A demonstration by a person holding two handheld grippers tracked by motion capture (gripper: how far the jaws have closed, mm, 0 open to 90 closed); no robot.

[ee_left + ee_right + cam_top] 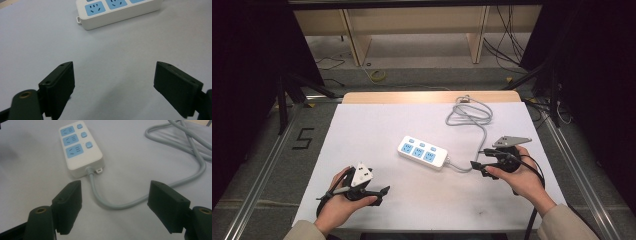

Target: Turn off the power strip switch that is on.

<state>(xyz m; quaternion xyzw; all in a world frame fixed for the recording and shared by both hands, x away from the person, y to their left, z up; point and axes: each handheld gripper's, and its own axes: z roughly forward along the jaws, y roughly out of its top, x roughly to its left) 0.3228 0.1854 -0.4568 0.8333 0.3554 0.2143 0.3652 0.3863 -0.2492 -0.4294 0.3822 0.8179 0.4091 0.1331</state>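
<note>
the white power strip [422, 152] lay flat near the centre of the white table [362, 130], its grey cord [472, 117] looping toward the far right edge. the left gripper [113, 82] was held with jaws spread wide, empty, near the strip's end. the right gripper [115, 205] was likewise spread wide and empty, with the cord lying on the table between its jaws.

The right gripper [113, 205] hangs low over the white table surface [30, 170] with its two black jaws spread wide; between them, a little beyond, runs the grey cord [117, 205] of a white power strip [80, 151]; the strip carries three blue sockets (each beside a small blue button); the cord loops off toward the upper right.
</note>
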